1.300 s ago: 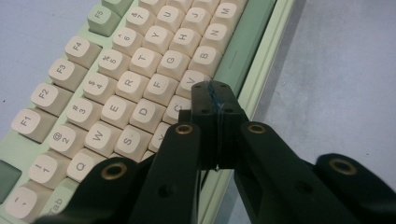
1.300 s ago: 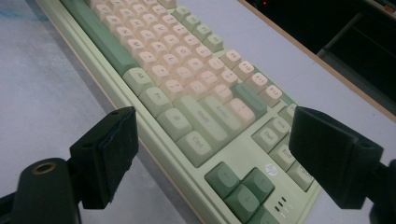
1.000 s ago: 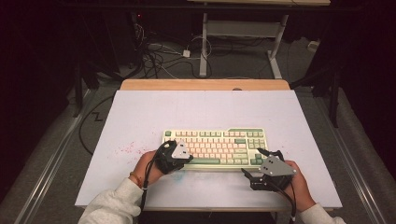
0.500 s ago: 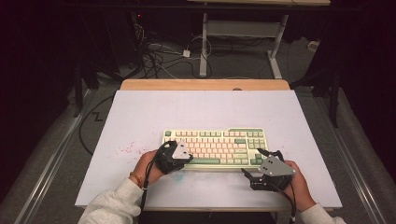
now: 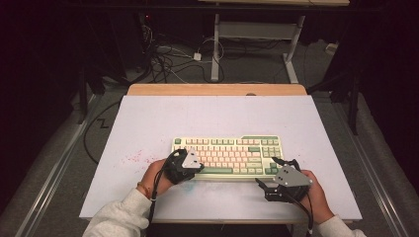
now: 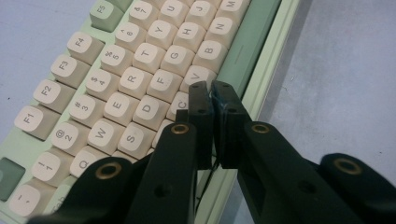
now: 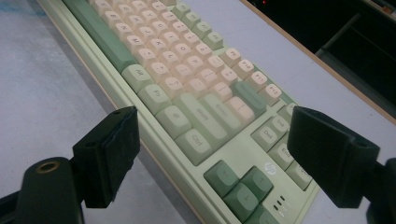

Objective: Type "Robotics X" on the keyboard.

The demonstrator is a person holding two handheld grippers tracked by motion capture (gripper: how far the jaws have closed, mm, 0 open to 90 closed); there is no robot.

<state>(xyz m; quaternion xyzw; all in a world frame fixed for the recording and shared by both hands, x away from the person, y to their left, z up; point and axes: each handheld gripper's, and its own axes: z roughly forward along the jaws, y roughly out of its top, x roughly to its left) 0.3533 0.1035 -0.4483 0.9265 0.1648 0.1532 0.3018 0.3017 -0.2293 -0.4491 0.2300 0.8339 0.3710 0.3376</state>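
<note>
A cream and green keyboard [image 5: 227,153] lies on the white table top [image 5: 197,118], toward its front. My left gripper [image 5: 196,166] is at the keyboard's lower left part. In the left gripper view [image 6: 211,89] its jaws are shut, with nothing between them. Their tips sit over the C key, next to the green space bar [image 6: 243,51]. My right gripper [image 5: 272,173] hovers at the keyboard's lower right corner. In the right gripper view [image 7: 217,140] its jaws stand wide open, with the arrow keys [image 7: 243,184] and the keyboard's front edge seen between them.
Faint red marks [image 5: 136,157] stain the table left of the keyboard. A wooden strip [image 5: 217,90] runs along the table's far edge. Beyond it, cables [image 5: 168,59] and the legs of another desk [image 5: 216,44] are on the floor.
</note>
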